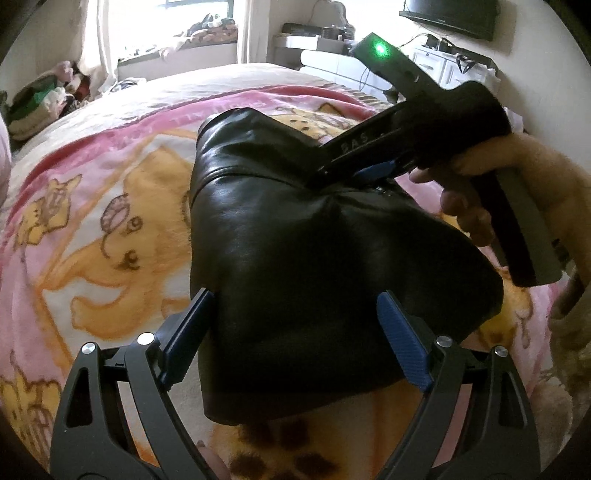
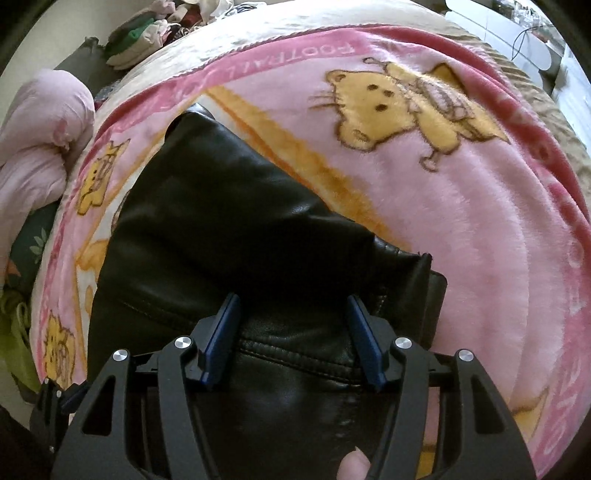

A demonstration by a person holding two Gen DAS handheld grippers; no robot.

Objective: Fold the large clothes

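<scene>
Black leather fills the space ahead of both tongs: a folded jacket (image 1: 295, 258) lies on a bed, on a pink fleece blanket (image 1: 110, 229) printed with yellow cartoon animals.

Left tongs (image 1: 295, 325) stand released, their blue pads spread wide. The near end of the jacket sits between and just beyond the two pads, and neither pad presses the leather. From there the jacket runs away from these tongs toward the far side of the bed, glossy and creased, with a seam across its upper part.

Right tongs (image 2: 293, 332) point steeply down at the jacket (image 2: 221, 240) with their blue pads parted. A stitched seam of the leather lies between the pads; whether the pads touch it cannot be told, and no fold is pinched. Seen from the left wrist, these right tongs (image 1: 325, 173) come in from the right, tips at the far part of the jacket, held by a person's hand (image 1: 480, 192); a green light glows on the handle.

Beyond the jacket, pink blanket spreads to the right of the right tongs. A rolled pink quilt (image 2: 37, 147) lies at the bed's left edge, and heaped clothes (image 2: 147, 29) sit past the far side.
</scene>
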